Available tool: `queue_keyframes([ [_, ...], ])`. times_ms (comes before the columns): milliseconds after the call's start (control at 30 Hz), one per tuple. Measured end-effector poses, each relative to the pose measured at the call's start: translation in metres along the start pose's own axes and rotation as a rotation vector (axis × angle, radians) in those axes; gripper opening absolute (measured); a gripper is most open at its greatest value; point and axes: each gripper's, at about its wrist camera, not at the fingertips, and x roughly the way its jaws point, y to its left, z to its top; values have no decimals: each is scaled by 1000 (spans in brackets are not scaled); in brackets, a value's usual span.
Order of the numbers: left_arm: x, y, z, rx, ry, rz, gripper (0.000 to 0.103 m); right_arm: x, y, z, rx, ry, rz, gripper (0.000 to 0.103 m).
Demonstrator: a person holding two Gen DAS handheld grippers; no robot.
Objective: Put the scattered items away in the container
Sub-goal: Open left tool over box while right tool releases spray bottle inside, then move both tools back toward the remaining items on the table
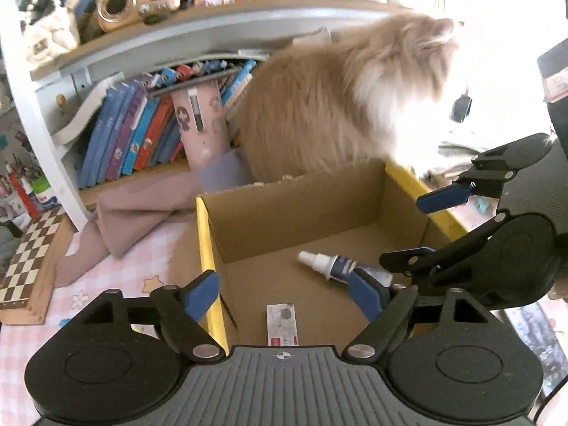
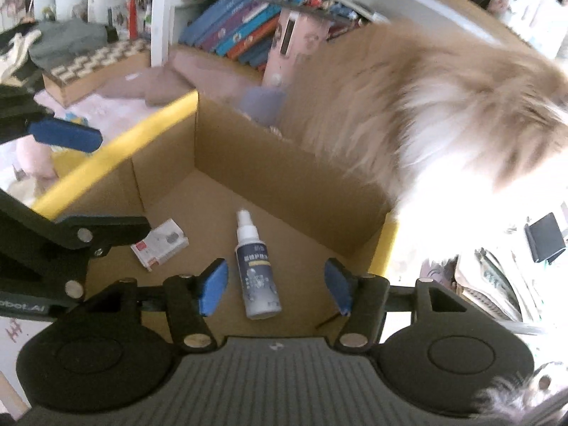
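An open cardboard box (image 1: 291, 209) with yellow-taped rims holds a small spray bottle (image 1: 328, 264) with a white nozzle and dark label, lying on its side, and a small white packet (image 1: 282, 323). My left gripper (image 1: 284, 296) is open and empty over the box's near left edge. My right gripper (image 2: 275, 284) is open and empty just above the bottle (image 2: 255, 269), which lies between its blue pads without touching them. The packet (image 2: 159, 245) lies to its left. The right gripper (image 1: 426, 227) shows at the right of the left wrist view.
A fluffy tan and white cat (image 1: 340, 96) stands right behind the box's far wall (image 2: 443, 106). Shelves of books (image 1: 135, 131) and a pink tube (image 1: 202, 124) are behind. A mauve cloth (image 1: 135, 209) and a chessboard (image 1: 25, 266) lie left on the pink tablecloth.
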Motion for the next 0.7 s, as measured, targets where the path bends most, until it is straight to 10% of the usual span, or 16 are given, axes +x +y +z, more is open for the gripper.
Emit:
queue_keyframes([
  [700, -99, 10, -51, -216, -120, 109, 88, -93, 3, -40, 231, -254, -18, 73],
])
